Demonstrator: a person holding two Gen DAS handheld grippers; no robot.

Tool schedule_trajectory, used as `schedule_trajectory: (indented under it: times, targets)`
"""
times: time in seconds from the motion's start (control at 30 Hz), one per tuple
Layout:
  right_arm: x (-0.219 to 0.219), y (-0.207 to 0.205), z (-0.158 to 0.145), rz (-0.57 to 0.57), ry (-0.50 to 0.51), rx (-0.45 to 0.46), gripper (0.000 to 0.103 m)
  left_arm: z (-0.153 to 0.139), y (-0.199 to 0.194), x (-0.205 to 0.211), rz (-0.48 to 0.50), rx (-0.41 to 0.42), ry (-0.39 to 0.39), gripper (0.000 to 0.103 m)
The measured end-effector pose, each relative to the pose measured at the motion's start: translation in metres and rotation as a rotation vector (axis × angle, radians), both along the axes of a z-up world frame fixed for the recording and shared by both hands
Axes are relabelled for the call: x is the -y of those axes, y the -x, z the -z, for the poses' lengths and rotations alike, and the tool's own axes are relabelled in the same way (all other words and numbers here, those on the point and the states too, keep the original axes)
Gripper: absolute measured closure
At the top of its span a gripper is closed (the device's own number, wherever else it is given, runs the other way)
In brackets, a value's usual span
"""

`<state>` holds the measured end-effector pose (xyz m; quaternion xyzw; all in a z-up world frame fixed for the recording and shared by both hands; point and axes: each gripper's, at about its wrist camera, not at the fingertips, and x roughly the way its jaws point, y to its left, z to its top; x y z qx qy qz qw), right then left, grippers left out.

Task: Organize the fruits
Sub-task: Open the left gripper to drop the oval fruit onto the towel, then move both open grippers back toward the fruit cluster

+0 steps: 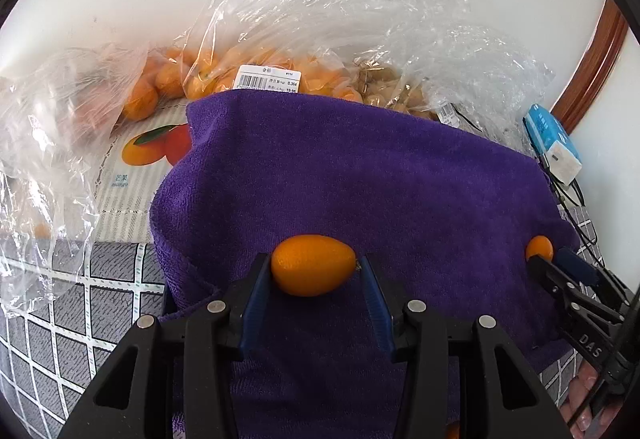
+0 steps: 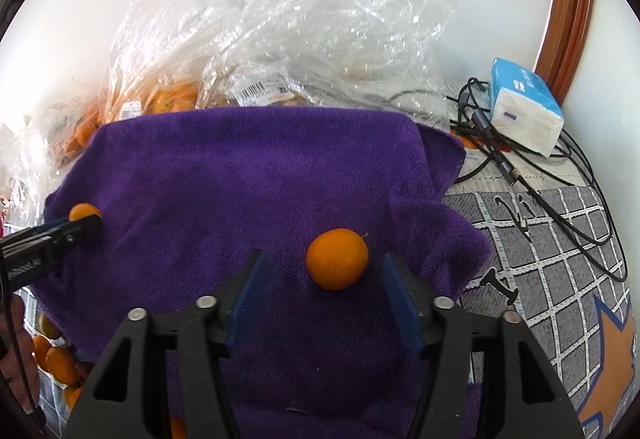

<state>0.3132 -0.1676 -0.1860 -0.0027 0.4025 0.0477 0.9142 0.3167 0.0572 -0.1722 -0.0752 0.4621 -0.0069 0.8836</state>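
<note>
A purple towel (image 1: 360, 179) is spread over the table. My left gripper (image 1: 314, 263) is shut on an oval orange kumquat (image 1: 312, 279), both blue pads pressing its ends just above the towel. In the right wrist view the same gripper (image 2: 86, 223) shows at the far left with that kumquat (image 2: 82, 210) at its tip. My right gripper (image 2: 323, 260) stands open. A round kumquat (image 2: 337, 258) lies on the towel (image 2: 240, 167) between its fingers, closer to the right pad and touching neither. The left wrist view catches this kumquat (image 1: 539, 247) at the right gripper's tip (image 1: 552, 258).
Clear plastic bags (image 1: 280, 39) of oranges and kumquats pile up behind the towel against the white wall. A tissue pack (image 2: 524, 107) and black cables (image 2: 560, 179) lie at the right. Several loose kumquats (image 2: 56, 359) sit beyond the towel's lower left edge. A grey checked cloth (image 2: 540, 259) covers the table.
</note>
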Motion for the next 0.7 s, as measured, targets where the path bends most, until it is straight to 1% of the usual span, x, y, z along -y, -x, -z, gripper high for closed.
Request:
schedule_trajectory:
  times: [0.03, 0.17, 0.33, 0.43, 0.5, 0.6, 0.7]
  targets:
    - [0.000, 0.002, -0.002, 0.001, 0.000, 0.006, 0.038, -0.001, 0.000, 0.001, 0.003, 0.001, 0.000, 0.058]
    - [0.002, 0.015, -0.012, 0.013, 0.014, 0.027, 0.037, -0.016, 0.006, 0.002, 0.007, 0.047, 0.007, 0.044]
    - [0.006, 0.037, -0.025, 0.035, 0.036, 0.041, 0.037, -0.041, 0.018, 0.004, 0.014, 0.110, 0.003, 0.040]
    - [0.008, 0.053, -0.034, 0.045, 0.053, 0.045, 0.037, -0.057, 0.027, 0.004, -0.011, 0.143, -0.012, 0.039]
    - [0.008, 0.068, -0.042, 0.054, 0.094, 0.074, 0.037, -0.067, 0.035, 0.002, -0.021, 0.163, 0.002, 0.039]
    - [0.010, 0.088, -0.051, 0.072, 0.121, 0.115, 0.037, -0.079, 0.055, -0.006, -0.041, 0.197, 0.014, 0.039]
    - [0.014, 0.104, -0.057, 0.073, 0.091, 0.122, 0.037, -0.081, 0.074, -0.010, -0.057, 0.200, 0.016, 0.039]
